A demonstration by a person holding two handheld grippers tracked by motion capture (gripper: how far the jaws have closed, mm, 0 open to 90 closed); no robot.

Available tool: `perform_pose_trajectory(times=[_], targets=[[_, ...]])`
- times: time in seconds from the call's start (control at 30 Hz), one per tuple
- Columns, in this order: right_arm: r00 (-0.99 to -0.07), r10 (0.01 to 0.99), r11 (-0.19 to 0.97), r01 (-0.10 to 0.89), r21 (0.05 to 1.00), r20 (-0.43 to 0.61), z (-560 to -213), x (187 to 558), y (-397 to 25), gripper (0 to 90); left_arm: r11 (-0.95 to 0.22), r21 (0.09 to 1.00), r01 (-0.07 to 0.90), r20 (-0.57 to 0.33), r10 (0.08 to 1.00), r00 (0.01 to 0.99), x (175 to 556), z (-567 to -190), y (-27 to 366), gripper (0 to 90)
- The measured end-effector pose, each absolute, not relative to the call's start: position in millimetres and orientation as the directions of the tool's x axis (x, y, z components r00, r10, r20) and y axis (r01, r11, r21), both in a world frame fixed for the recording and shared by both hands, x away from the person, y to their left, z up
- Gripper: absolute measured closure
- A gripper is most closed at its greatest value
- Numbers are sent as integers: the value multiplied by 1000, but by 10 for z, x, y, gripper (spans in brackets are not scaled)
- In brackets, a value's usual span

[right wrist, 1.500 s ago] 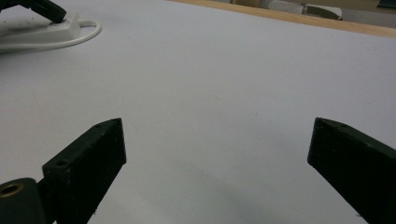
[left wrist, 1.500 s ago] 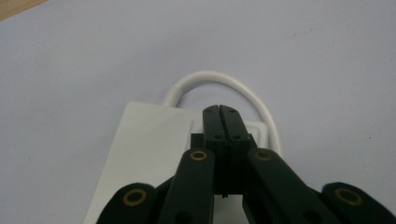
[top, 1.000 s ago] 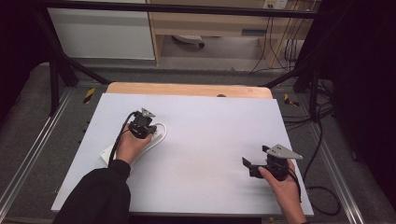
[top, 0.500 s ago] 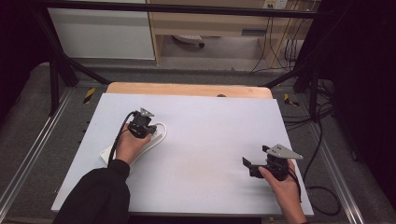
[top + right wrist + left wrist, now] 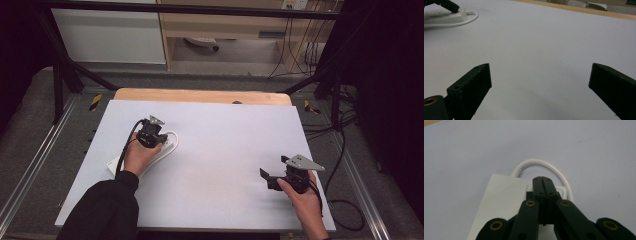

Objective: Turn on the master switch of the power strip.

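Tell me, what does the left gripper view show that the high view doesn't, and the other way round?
The left gripper view gives the close-up: the left tool has its two black jaws pressed together, tips over the end of the white block, where the white cable loops out. The high view adds the wider scene: the person's left hand and right hand, the right tool off near the table's right edge, and the wooden strip at the far side. Both share the left tool, white block, white cable and pale table.
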State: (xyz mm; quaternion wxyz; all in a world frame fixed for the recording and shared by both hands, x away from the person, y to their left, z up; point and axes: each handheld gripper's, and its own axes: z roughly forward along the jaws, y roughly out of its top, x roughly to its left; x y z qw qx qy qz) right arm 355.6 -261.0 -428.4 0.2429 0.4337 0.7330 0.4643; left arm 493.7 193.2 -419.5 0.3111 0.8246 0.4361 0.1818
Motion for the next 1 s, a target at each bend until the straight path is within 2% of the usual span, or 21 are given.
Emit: perform_pose_trajectory(times=[1.0], targets=[[-501, 864, 187, 407, 894, 47, -4275, 3555, -2627, 48, -404, 698, 590, 9, 830, 558, 4926, -4198, 1903, 900]])
